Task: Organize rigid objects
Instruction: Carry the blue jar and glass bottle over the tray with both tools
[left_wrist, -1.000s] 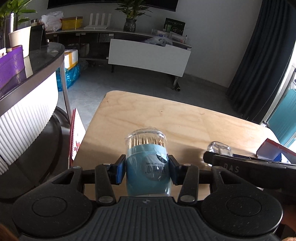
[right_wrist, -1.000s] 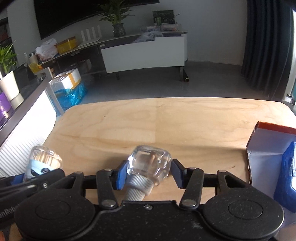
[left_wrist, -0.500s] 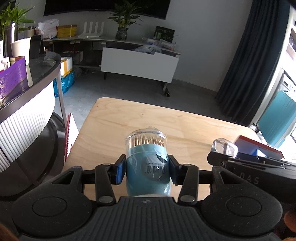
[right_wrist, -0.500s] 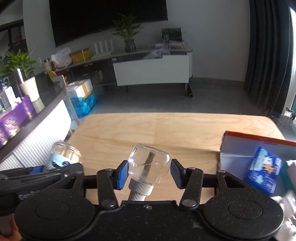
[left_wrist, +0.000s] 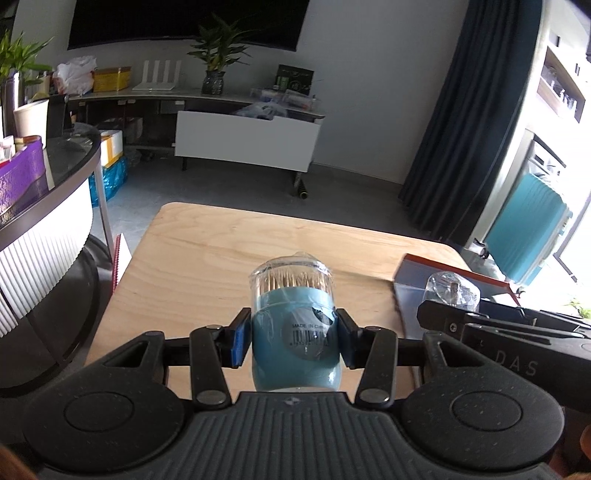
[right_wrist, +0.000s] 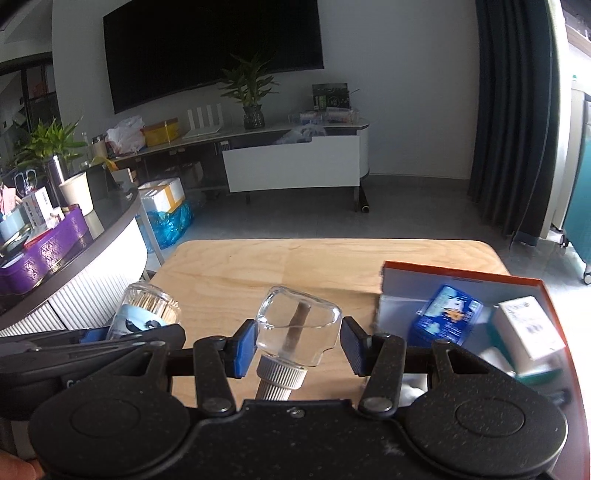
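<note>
A toothpick jar (left_wrist: 293, 325) with a blue label and a clear top is held upright in my left gripper (left_wrist: 292, 341), which is shut on its sides above the wooden table (left_wrist: 229, 251). My right gripper (right_wrist: 298, 343) is shut on a clear glass bottle (right_wrist: 297, 325), its grey ribbed cap toward the camera. In the right wrist view the toothpick jar (right_wrist: 147, 310) shows at the left. To the right of both lies an open red-rimmed box (right_wrist: 461, 275). The glass bottle (left_wrist: 451, 288) appears over that box's near corner in the left wrist view.
In the box lie a blue packet (right_wrist: 448, 314) and a white carton (right_wrist: 528, 328). A curved counter (right_wrist: 92, 236) with a purple tin stands left of the table. Beyond the far table edge (right_wrist: 332, 242) is open floor and a low TV cabinet.
Both grippers have risen and moved right with their objects. The red-rimmed box has come nearer and more of its contents show. Both grips are unchanged.
</note>
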